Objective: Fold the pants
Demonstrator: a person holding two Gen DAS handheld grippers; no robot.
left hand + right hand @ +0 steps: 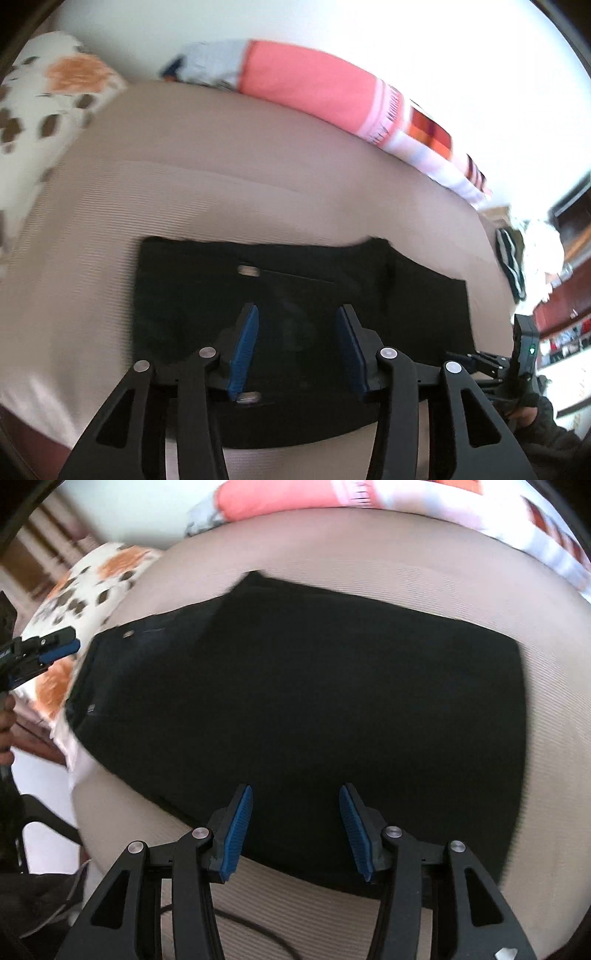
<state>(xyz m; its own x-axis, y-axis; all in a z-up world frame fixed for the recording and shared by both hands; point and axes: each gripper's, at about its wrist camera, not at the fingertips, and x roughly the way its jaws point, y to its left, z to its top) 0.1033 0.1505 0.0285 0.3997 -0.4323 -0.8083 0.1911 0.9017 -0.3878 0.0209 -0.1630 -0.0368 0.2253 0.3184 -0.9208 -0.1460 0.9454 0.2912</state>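
We hold both tongs over black pants that lie folded into a flat, roughly rectangular bundle on a beige ribbed bed sheet. Our left tongs stand wide, blue pads apart with nothing between them, hovering above the end of the pants where a small metal button shows on the dark cloth. Our right tongs are spread just as wide and empty, poised over the near edge of the bundle. From the right wrist view the left tongs appear at the far left, beside the button end of the pants; from the left wrist view the right tongs sit low at the right edge, though there we cannot tell how far they gape. A white pillow with orange and brown flowers lies beyond one end of the pants, and a pink and white patterned blanket runs along the far side of the bed, well apart from the pants. Both views are somewhat blurred.
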